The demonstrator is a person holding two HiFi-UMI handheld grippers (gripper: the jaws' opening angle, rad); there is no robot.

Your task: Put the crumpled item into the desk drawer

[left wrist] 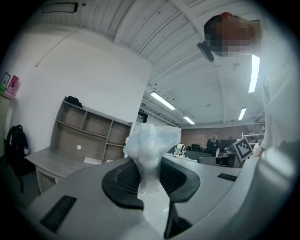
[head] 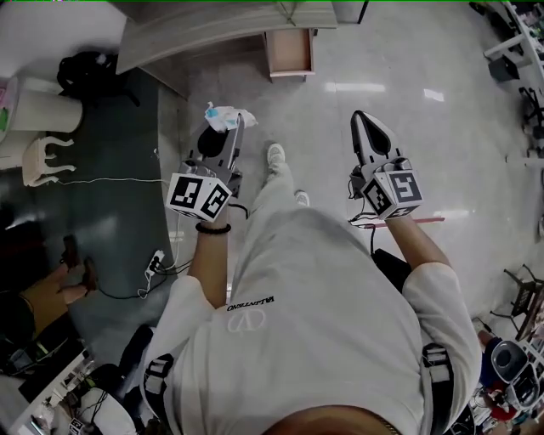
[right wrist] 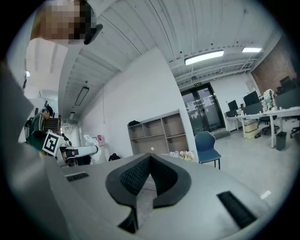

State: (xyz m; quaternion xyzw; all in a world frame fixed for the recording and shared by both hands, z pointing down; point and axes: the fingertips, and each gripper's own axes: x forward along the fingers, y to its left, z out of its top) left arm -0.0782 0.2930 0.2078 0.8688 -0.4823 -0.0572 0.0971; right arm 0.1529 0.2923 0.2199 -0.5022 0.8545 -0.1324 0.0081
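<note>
The crumpled item (head: 227, 116), a pale blue-white wad of thin plastic, is pinched in my left gripper (head: 235, 126), held at waist height above the floor. In the left gripper view the crumpled item (left wrist: 151, 145) sticks up between the two dark pads (left wrist: 123, 180), which press on it from both sides. My right gripper (head: 360, 117) is raised on the right; its jaws meet at the tips with nothing between them (right wrist: 150, 158). The desk (head: 212, 25) lies ahead at the top, and its drawer (head: 290, 53) is pulled out, well beyond both grippers.
A white bin (head: 47, 110), a white stool (head: 41, 159) and a black backpack (head: 85, 70) stand at the left. A power strip with cables (head: 156, 260) lies on the floor by my left leg. A wooden shelf unit (left wrist: 89, 131) backs the desk; a blue chair (right wrist: 208, 143) stands nearby.
</note>
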